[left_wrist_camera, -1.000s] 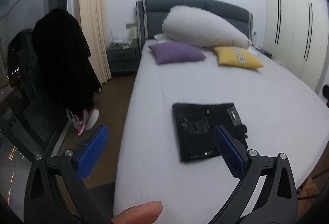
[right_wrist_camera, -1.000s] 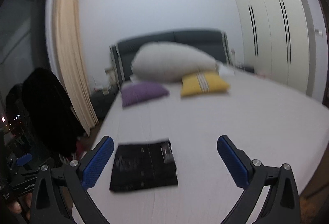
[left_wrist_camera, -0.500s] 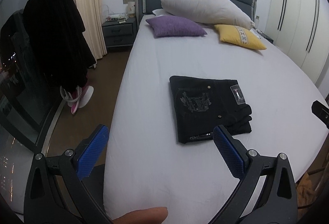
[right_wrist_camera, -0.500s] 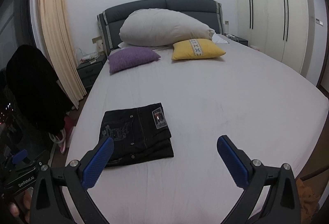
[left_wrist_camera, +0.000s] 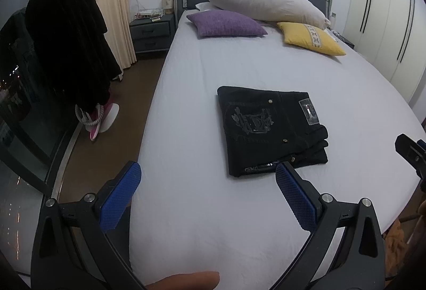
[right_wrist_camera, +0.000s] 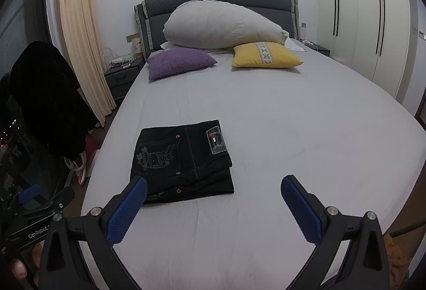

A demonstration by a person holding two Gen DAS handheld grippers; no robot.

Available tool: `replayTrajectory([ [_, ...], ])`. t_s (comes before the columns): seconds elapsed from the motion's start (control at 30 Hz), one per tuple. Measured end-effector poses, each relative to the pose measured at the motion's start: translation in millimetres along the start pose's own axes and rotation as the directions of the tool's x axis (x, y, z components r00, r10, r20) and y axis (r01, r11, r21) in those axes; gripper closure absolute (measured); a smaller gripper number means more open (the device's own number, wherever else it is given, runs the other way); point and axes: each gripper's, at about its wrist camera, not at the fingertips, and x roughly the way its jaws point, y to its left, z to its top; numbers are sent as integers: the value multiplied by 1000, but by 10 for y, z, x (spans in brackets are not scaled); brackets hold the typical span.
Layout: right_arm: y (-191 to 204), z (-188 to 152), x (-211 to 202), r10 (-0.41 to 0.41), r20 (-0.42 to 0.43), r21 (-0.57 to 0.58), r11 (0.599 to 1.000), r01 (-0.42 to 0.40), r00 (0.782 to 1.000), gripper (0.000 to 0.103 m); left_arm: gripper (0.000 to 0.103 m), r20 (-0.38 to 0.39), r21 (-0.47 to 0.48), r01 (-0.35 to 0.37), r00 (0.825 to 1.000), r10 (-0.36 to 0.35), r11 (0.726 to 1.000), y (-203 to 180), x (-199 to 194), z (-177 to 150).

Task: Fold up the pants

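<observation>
The black pants (left_wrist_camera: 269, 130) lie folded into a compact rectangle on the white bed (left_wrist_camera: 213, 71), near its foot and left side; they also show in the right wrist view (right_wrist_camera: 181, 159). My left gripper (left_wrist_camera: 207, 183) is open and empty, held above the bed's foot, short of the pants. My right gripper (right_wrist_camera: 213, 194) is open and empty, held above the bed just short of and to the right of the pants. Part of the right gripper shows at the right edge of the left wrist view (left_wrist_camera: 410, 154).
A large white pillow (right_wrist_camera: 221, 26), a purple cushion (right_wrist_camera: 178, 61) and a yellow cushion (right_wrist_camera: 263, 56) sit at the headboard. A nightstand (left_wrist_camera: 151, 34), a curtain and a dark garment on a stand (left_wrist_camera: 66, 45) are left of the bed. Wardrobes (right_wrist_camera: 372, 24) line the right wall.
Both views have tilted down and steadied, so the folded pants sit higher in frame. The pants have not moved. Both grippers stay open.
</observation>
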Motion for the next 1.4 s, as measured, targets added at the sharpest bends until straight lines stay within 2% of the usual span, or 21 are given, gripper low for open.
replayTrajectory([
  [0.7, 87, -107, 91, 20, -42, -21, 1000, -21, 999, 0, 0, -26, -3, 4, 1000, -4, 1000, -46, 88, -86],
  [1.4, 107, -133, 98, 23, -48, -22, 999, -24, 999, 0, 0, -30, -2, 5, 1000, -5, 1000, -69, 97, -115],
])
